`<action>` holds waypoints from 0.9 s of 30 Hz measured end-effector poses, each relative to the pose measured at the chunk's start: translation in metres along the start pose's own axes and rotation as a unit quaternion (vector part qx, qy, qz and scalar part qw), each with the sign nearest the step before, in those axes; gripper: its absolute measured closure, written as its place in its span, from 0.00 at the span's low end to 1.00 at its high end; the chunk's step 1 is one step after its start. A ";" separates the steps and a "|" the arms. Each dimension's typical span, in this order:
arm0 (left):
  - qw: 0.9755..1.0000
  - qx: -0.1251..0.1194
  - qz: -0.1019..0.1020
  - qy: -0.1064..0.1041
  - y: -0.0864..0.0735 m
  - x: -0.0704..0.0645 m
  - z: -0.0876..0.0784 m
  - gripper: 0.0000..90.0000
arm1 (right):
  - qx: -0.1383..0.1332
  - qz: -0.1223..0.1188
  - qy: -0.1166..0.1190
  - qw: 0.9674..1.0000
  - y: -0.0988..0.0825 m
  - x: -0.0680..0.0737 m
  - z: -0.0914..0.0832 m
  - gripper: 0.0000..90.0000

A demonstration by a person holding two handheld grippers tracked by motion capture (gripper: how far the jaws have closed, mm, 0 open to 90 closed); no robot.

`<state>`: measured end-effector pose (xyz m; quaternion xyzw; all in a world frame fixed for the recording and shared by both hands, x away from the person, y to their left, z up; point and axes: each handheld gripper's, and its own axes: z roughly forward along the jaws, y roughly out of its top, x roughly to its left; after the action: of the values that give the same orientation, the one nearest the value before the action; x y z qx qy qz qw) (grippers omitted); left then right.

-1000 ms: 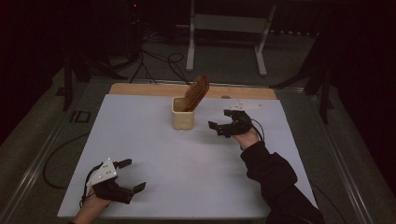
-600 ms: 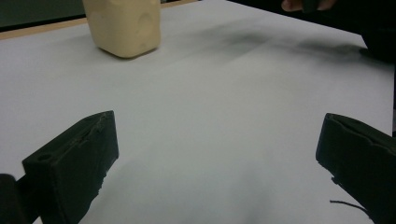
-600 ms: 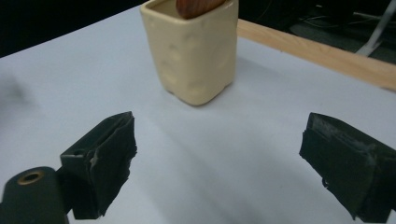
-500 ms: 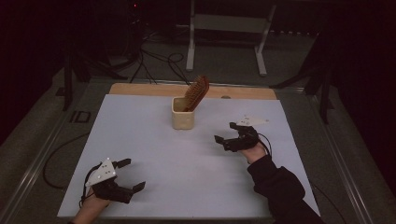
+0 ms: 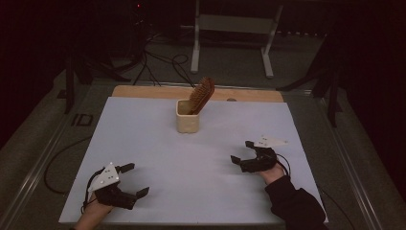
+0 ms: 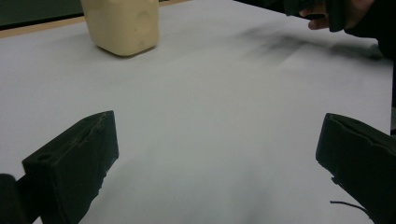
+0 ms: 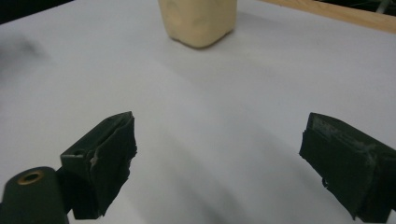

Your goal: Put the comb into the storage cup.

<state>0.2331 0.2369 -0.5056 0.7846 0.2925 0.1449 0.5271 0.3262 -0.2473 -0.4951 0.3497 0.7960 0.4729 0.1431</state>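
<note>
A cream cup (image 5: 187,116) stands at the back middle of the white table (image 5: 158,158), with a brown hairbrush (image 5: 201,94) leaning out of it to the right. My left gripper (image 5: 133,180) rests low near the table's front left edge, open and empty. My right gripper (image 5: 242,152) sits at the right side of the table, also open with nothing between its jaws. The cup (image 6: 123,24) is far ahead in the left gripper view, and the cup (image 7: 198,19) is ahead in the right gripper view too.
A wooden strip (image 5: 143,91) runs along the table's back edge. Beyond it are cables (image 5: 163,62) on the floor and a metal stand (image 5: 230,28). In the left gripper view the person's other hand (image 6: 336,11) is at the upper right.
My right gripper has drawn back from beside the cup toward the front right of the table. The left gripper has stayed where it was.
</note>
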 end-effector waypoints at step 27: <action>1.000 0.001 -0.001 0.003 -0.002 -0.001 -0.002 0.00 | -0.004 -0.010 -0.035 0.999 -0.046 0.002 -0.037 0.11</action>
<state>0.2308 0.2386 -0.5059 0.7846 0.2949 0.1464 0.5253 0.2843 -0.2843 -0.5152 0.3574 0.7921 0.4622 0.1768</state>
